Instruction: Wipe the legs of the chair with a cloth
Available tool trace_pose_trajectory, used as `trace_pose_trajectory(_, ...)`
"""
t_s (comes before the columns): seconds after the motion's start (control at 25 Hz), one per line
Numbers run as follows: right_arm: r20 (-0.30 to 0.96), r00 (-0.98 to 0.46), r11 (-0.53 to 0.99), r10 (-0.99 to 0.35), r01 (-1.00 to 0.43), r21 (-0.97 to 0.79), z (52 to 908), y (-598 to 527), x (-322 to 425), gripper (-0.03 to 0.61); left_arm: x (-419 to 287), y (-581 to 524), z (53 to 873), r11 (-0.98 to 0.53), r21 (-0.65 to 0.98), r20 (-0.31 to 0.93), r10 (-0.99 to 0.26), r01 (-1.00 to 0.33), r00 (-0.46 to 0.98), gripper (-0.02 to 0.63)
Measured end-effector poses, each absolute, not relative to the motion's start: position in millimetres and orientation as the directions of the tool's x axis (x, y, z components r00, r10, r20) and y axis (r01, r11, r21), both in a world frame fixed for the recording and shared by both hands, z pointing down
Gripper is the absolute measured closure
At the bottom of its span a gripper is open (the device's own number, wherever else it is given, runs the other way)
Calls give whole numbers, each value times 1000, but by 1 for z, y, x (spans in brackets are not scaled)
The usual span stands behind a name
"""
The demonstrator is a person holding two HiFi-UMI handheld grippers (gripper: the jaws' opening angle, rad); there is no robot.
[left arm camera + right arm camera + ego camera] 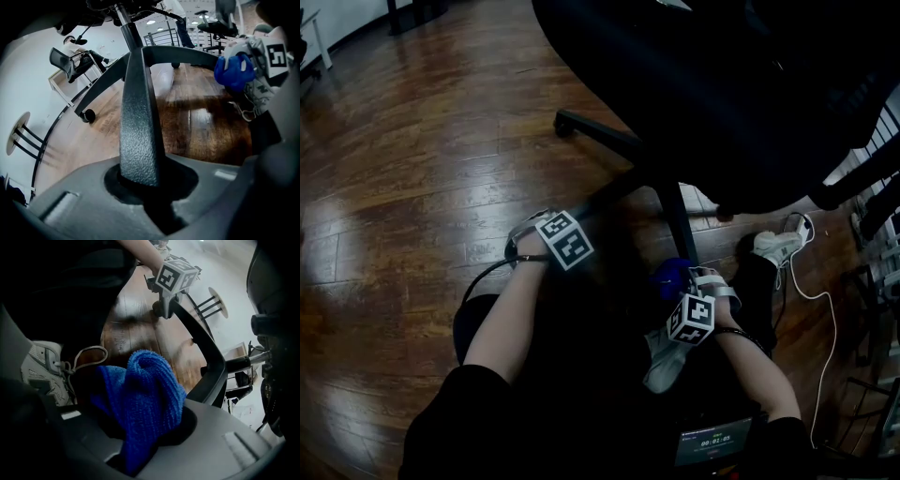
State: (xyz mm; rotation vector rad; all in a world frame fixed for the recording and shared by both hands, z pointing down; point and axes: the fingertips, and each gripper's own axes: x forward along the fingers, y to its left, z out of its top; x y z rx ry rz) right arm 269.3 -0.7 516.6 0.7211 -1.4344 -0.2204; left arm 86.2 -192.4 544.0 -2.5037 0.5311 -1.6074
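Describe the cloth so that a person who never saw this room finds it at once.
Start at the black office chair on the wooden floor. Beside its base leg, the right claw grips a bunched cloth: bright blue and fuzzy, unlike the white sneaker nearby.

The head view looks steeply down from close above on the black star-shaped chair base [609,139] and brown wooden floor [412,169]. The left gripper view faces along one textured black leg [138,122], very near; the right gripper view, across blue knitted cloth [140,399], shares that leg.
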Motion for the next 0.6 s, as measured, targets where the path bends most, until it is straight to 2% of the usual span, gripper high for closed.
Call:
trace_pose_trajectory(0.44,672,204,617,-712,-275,737,466,-193,267,482,88,-192,543,-934,-288,859,-349,-211,375,558)
trace_pose_trajectory(0.6,646,213,590,-733,-273,760,456,-215,263,480,86,-192,542,-936,-286,858,-345,-206,380,558)
